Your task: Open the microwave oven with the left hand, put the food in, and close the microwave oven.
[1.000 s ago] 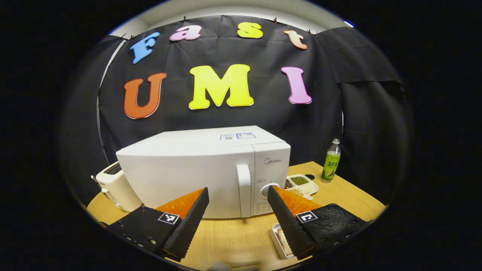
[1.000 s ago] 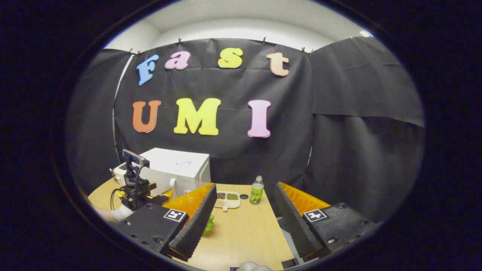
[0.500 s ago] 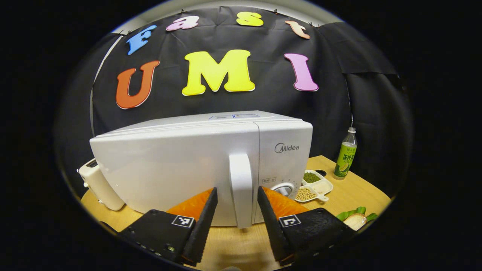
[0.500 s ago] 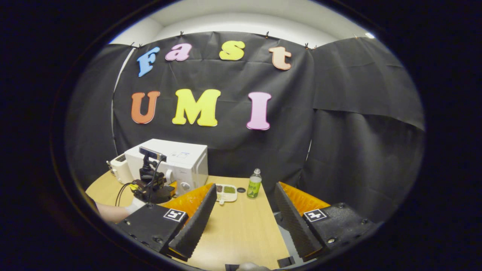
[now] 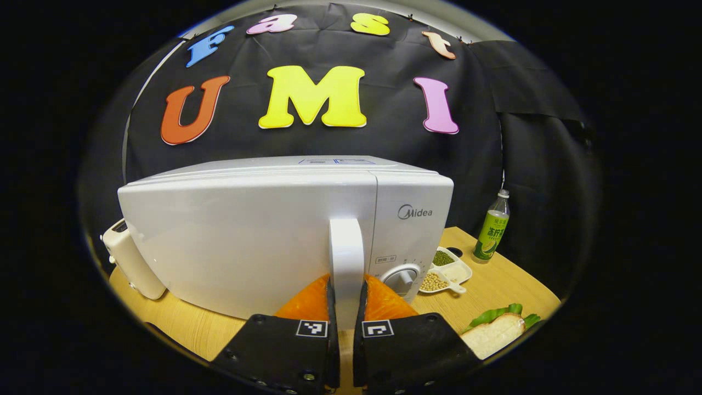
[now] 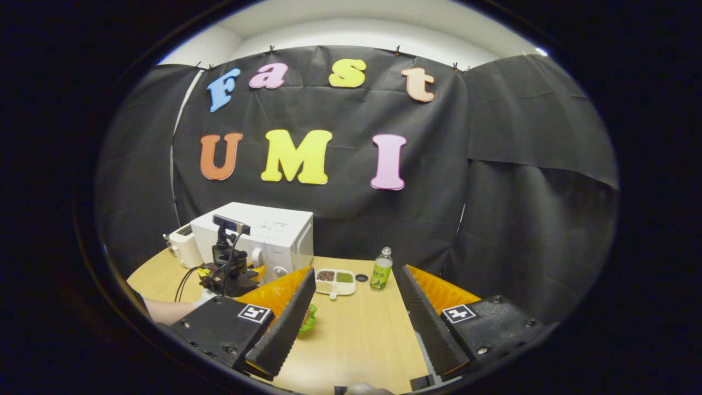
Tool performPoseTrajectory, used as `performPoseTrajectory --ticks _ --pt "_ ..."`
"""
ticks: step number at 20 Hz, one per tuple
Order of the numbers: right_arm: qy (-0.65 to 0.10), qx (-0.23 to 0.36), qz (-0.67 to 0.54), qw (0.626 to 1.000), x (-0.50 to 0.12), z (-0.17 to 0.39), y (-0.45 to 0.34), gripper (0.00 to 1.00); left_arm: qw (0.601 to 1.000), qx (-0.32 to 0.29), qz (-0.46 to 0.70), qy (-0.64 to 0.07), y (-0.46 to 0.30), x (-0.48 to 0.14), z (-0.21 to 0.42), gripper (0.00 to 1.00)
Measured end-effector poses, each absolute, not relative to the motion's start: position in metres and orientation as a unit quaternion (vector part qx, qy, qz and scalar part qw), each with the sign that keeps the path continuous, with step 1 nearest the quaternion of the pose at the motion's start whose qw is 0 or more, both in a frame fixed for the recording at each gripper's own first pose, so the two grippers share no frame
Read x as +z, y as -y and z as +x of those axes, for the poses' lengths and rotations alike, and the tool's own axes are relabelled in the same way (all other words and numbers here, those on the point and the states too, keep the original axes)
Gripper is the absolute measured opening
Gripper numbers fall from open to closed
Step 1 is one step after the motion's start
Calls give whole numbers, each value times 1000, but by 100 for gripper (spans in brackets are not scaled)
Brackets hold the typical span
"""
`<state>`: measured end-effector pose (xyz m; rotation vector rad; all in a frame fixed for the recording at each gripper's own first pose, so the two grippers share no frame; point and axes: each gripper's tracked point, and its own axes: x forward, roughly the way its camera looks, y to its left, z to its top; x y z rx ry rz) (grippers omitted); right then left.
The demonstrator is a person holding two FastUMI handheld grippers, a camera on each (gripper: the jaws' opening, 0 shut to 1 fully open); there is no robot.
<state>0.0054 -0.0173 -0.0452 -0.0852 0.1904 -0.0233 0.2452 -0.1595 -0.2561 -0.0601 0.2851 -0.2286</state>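
Left gripper [image 5: 346, 307] clamping both fingers on microwave handle [image 5: 346, 258], low on bar, readying pull to swing door. Microwave [image 5: 247, 241] sitting closed on table [image 5: 493, 285], door flush. Food, sandwich [image 5: 493, 332] with lettuce, lying at table's right edge, partly cut off. Right gripper [image 6: 354, 321] hovering spread wide, gripping nothing, waiting near green scrap [image 6: 308, 319], probably sandwich lettuce, mostly hidden behind its finger. Sectioned dish [image 6: 335, 280] and bottle [image 6: 380, 269] standing beyond. Microwave interior unseen.

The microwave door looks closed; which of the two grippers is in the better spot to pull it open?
Left. The left gripper has both fingers closed on the microwave's door handle. The right gripper hangs open over the table, well away from it.
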Motion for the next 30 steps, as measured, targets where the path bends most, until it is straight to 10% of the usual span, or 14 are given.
performPoseTrajectory --ticks 17,20,23,30 --pt "-93 70 -49 992 -57 3 -35 93 984 -111 -16 -140 84 -255 99 18" --pt "-93 85 -45 991 -61 -3 -46 92 987 -87 -8 -132 59 -246 89 42" --pt "-94 96 -40 990 -63 -9 -57 92 987 -75 -23 -138 35 -240 75 98" --pt "-111 123 -31 986 -85 -20 -87 99 988 -39 -5 -150 -18 -243 31 98"
